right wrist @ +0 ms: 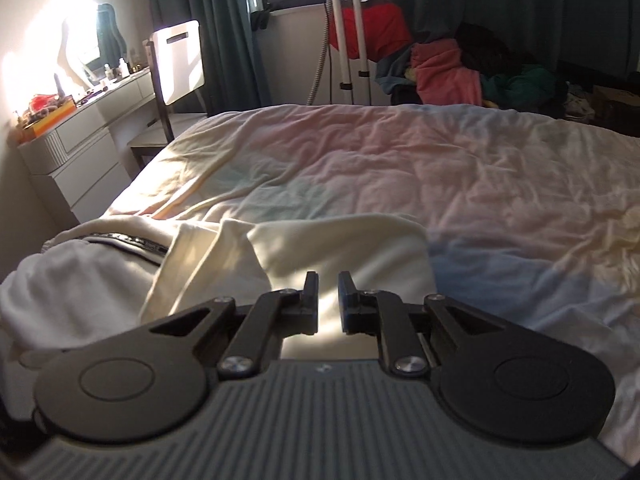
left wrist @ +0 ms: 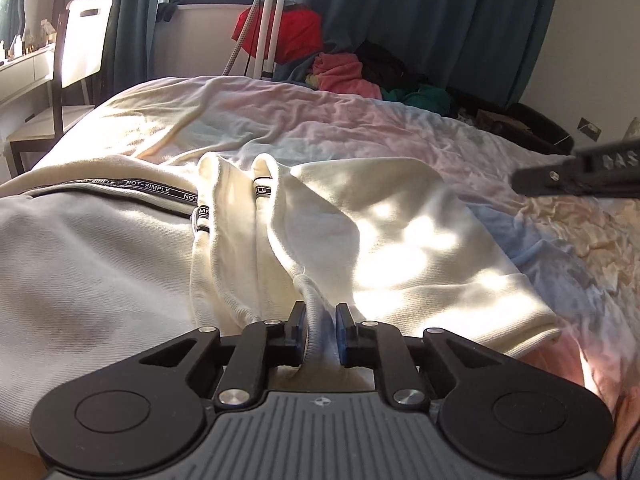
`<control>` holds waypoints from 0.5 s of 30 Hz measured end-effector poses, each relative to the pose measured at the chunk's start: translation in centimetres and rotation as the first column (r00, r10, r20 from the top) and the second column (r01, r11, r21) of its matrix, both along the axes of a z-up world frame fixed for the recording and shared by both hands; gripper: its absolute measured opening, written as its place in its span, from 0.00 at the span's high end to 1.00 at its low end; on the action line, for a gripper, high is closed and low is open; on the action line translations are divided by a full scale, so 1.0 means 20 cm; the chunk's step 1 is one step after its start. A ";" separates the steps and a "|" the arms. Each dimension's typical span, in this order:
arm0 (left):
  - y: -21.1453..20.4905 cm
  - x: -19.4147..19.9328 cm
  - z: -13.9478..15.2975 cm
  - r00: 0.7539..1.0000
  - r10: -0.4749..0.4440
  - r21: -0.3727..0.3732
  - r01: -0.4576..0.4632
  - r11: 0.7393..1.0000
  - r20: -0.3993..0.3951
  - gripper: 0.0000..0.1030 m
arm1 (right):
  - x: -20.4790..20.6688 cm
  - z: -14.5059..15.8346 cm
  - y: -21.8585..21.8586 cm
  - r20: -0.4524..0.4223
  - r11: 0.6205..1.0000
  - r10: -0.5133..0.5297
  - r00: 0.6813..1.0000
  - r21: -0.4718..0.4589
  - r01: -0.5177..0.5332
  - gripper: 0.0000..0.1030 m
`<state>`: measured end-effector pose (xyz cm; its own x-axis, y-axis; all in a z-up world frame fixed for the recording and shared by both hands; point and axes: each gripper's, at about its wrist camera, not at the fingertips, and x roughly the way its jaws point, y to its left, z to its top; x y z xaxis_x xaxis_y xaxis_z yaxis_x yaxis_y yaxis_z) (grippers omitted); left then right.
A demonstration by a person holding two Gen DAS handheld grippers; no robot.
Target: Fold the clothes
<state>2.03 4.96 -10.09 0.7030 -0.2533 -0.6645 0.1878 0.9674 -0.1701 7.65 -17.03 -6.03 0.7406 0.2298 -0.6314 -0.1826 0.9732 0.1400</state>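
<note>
Cream hoodie [left wrist: 380, 216] lies spread over the near left part of a bed [left wrist: 360, 120], its body reaching toward the bed's left edge and a folded panel turned toward the middle, sunlight falling across it. A black band printed "NOT-SIMPLE" [left wrist: 140, 188] runs along the garment's upper edge, and two thick white drawcords [left wrist: 262, 184] with black-and-white tips rise from the neck. The left gripper [left wrist: 320, 320], at the bed's near edge, has a ribbed fold of the hoodie between its jaws, which stand narrowly apart; whether the pads still press the cloth cannot be told. Part of the right gripper [left wrist: 576, 174] juts in over the bed's right side in the left wrist view. In its own view the right gripper [right wrist: 328, 296] hovers above the hoodie's [right wrist: 340, 248] folded panel, jaws set to a narrow gap with nothing between them, only sunlit cloth showing below. The pastel sheet [right wrist: 440, 168] covering the bed is rumpled and bare across the far and right portions. Beyond the far edge sit a pile of clothes [right wrist: 448, 72] in pink, green and black, a garment steamer [right wrist: 348, 40] before a red cloth, teal curtains [right wrist: 500, 0] and a window. A white chair [right wrist: 180, 64] and a dresser [right wrist: 80, 140] crowded with small items stand off the bed's left side.
</note>
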 end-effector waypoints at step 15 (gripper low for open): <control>0.04 -0.07 0.07 0.996 0.093 -0.040 -0.092 0.995 0.010 0.41 | -0.17 -0.35 -0.20 -0.067 0.990 -0.099 0.993 0.097 0.105 0.33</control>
<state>0.55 5.70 -8.75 0.7323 -0.2130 -0.6468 0.1003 0.9732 -0.2070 4.16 -21.00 -12.93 0.7237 0.2194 -0.6543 -0.0711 0.9668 0.2455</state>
